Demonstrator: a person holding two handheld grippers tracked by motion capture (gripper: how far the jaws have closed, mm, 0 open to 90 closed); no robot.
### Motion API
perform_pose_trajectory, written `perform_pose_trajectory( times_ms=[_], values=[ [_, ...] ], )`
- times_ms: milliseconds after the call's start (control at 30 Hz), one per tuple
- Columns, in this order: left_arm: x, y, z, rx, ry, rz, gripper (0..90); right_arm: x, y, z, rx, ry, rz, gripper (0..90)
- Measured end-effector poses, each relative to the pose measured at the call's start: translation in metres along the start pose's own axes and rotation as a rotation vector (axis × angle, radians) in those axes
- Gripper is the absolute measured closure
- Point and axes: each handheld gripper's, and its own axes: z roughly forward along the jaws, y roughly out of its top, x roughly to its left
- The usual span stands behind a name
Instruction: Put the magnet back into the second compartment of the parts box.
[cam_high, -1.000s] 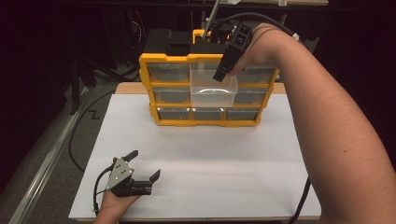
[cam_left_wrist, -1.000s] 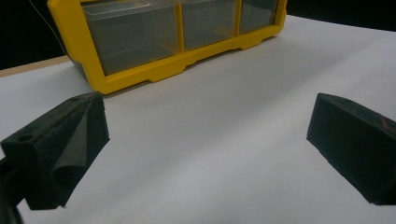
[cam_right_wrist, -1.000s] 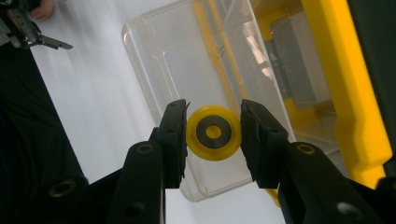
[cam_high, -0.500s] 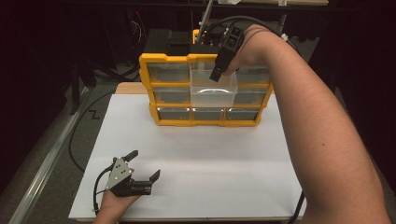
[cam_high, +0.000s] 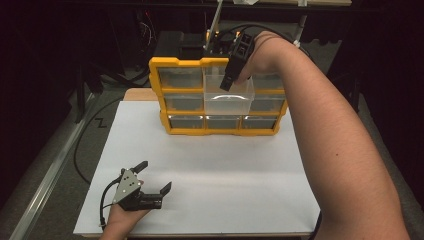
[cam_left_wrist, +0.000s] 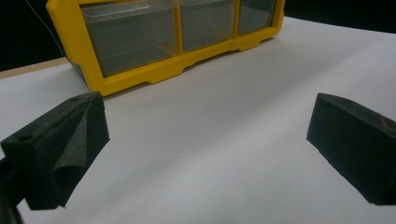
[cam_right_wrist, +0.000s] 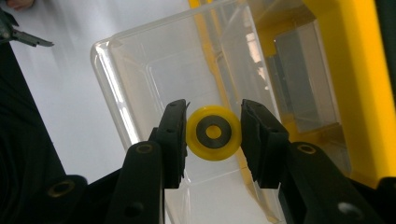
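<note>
yellow and flat, the wheel sits mid-frame in the clear drawer, square between the right gripper's parted jaws, left jaw touching, right jaw just clear, while the left gripper rests wide open at lower left.

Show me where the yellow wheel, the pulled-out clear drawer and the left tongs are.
yellow wheel (cam_right_wrist: 213, 132): right gripper view, its dark hub.
clear drawer (cam_high: 227, 102): high view, its front wall.
left tongs (cam_high: 154, 176): high view, midway between the tips.
</note>
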Motion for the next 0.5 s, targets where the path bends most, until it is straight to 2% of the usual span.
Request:
perform_pose_trajectory(
  times_ms=[33, 100, 200, 300, 433, 500],
  values=[
    [0.000, 0.000, 0.000, 0.001, 0.000, 0.000, 0.2, 0.000, 0.000, -0.001, -0.001, -0.005, 0.003, 62.5],
    [0.000, 0.000, 0.000, 0.003, 0.001, 0.001, 0.2, -0.002, 0.000, -0.004, -0.025, -0.007, 0.010, 49.4],
    [0.002, 0.000, 0.000, 0.003, 0.005, -0.003, 0.2, -0.003, -0.002, -0.011, -0.039, -0.013, 0.028, 37.5],
    [0.002, 0.000, -0.001, 0.006, 0.004, -0.004, 0.2, -0.002, -0.005, -0.015, -0.044, -0.015, 0.038, 32.5],
    [0.002, 0.000, 0.000, 0.006, 0.003, -0.004, 0.2, 0.002, -0.011, -0.020, -0.037, -0.017, 0.040, 31.5],
    [0.002, 0.000, 0.000, 0.005, 0.002, -0.005, 0.2, 0.003, -0.017, -0.024, -0.040, -0.025, 0.057, 29.7]
  ],
)
